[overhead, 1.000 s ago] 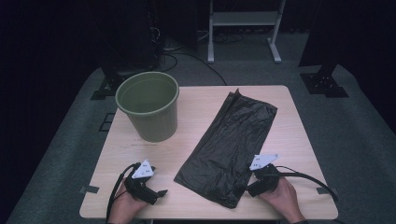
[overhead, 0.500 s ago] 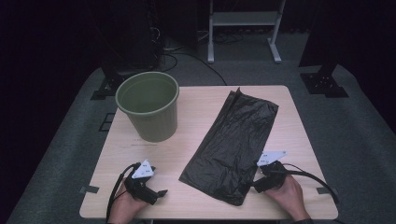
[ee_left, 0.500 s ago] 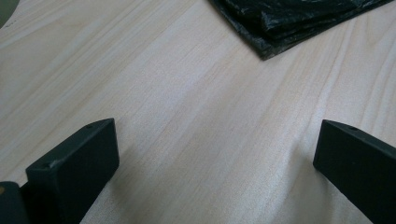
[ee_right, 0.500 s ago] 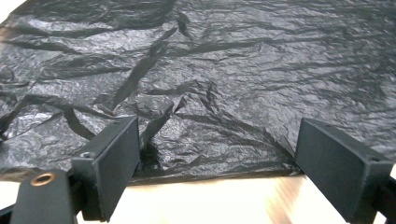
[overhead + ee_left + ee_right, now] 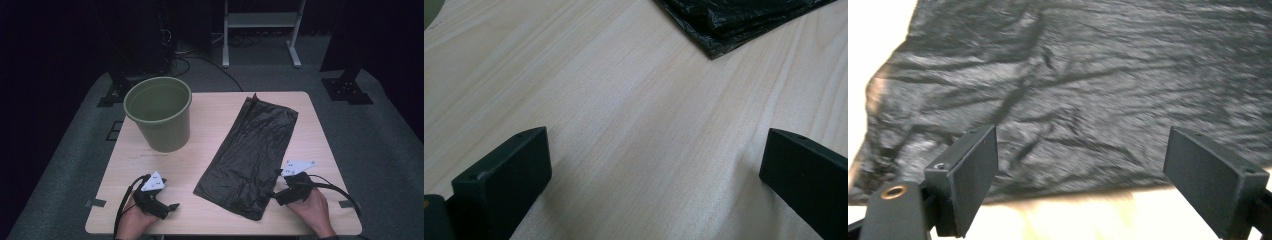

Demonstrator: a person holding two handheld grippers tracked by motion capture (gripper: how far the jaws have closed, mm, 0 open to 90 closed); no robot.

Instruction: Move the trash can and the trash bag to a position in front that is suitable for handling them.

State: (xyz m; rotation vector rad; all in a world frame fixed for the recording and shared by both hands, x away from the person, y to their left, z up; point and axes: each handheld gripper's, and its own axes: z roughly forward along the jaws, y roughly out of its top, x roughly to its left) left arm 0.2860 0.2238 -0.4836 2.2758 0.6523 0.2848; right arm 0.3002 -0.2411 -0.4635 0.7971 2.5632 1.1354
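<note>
Nearest the person, the left gripper [image 5: 159,206] rests low on the table [image 5: 210,125] with jaws spread wide over bare wood, apparently idle. The right gripper [image 5: 291,190], jaws likewise spread and empty, faces the near edge of the flat black bin bag [image 5: 250,150], probably lining up to pinch it. Farther off stands the green bucket [image 5: 159,119], upright, likely awaiting that liner

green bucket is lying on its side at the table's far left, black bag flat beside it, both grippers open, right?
Not quite. The high view shows the green bucket standing upright, mouth up, not on its side. The black bag does lie flat beside it, and the left gripper and right gripper are open.
</note>
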